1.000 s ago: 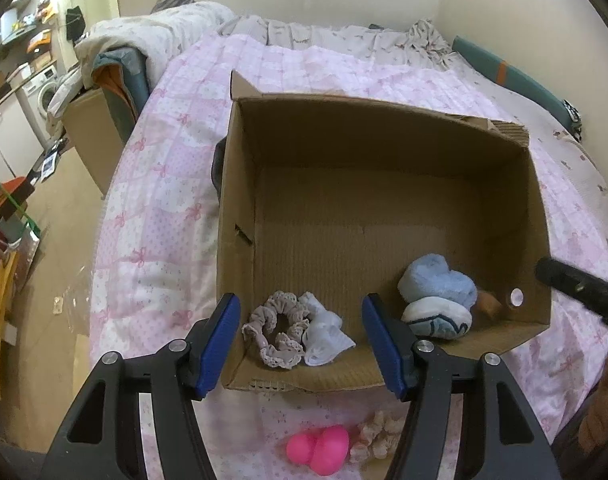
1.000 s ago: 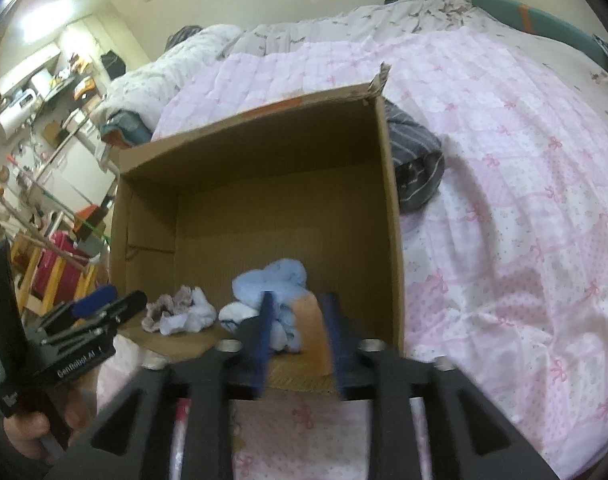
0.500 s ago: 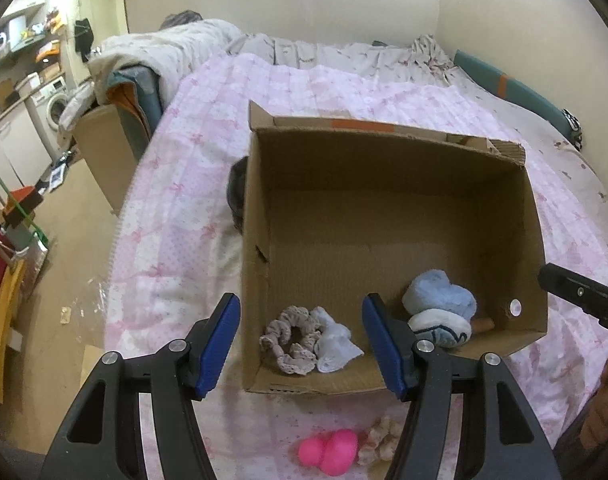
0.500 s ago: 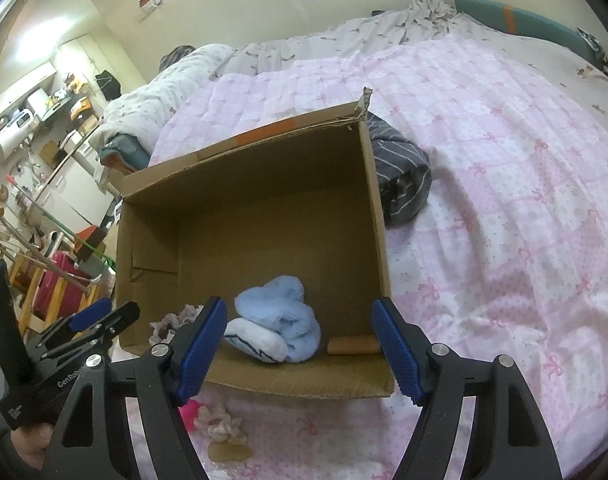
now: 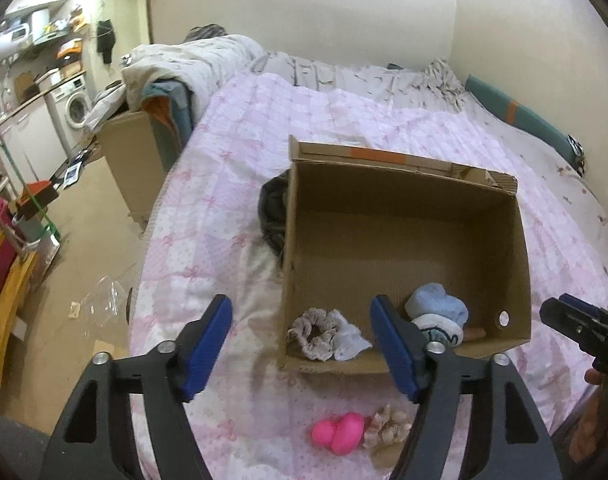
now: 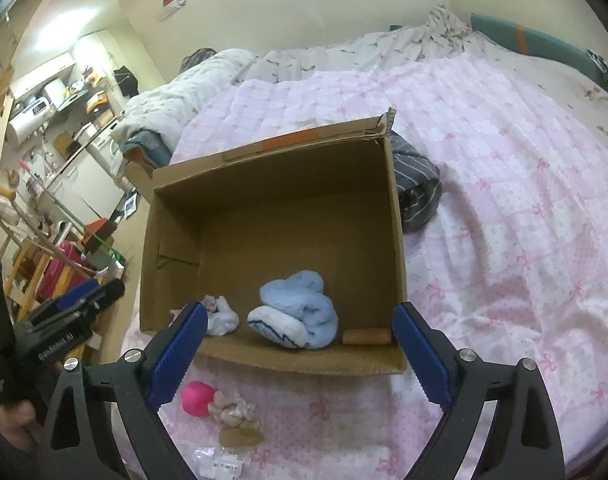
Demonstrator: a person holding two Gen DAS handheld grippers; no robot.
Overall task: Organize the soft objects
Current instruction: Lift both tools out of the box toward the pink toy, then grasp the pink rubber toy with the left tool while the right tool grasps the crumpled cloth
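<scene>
Box: we see the cardboard box (image 6: 271, 216) on the pink quilt (image 6: 504, 208), already holding a blue cloth bundle (image 6: 295, 312), a scrunchie (image 5: 314, 330), a white sock (image 5: 350, 338) and a small tan piece (image 6: 366, 337).
Left out: a pink toy (image 5: 340, 432) and a beige scrunchie (image 5: 386, 428) lie just before the box.
Progress: we judge it partly done.
Tongs: our left gripper (image 5: 301, 344) and right gripper (image 6: 299, 352) hover before the box, both spread wide, grasping nothing.

I see matt brown corrugated cardboard box (image 6: 398, 248), raw torn edge; fluffy blue fleece bundle (image 6: 299, 306) inside, crinkly cloth scrunchie (image 5: 312, 330), smooth white cloth (image 5: 350, 340). Pink toy (image 5: 340, 432) looks glossy plastic or rubber. Bed quilt (image 6: 504, 208) soft matt printed cotton. My fingers (image 6: 177, 354): blue ribbed rubbery pads, black matt plastic arms, shiny metal screws
</scene>
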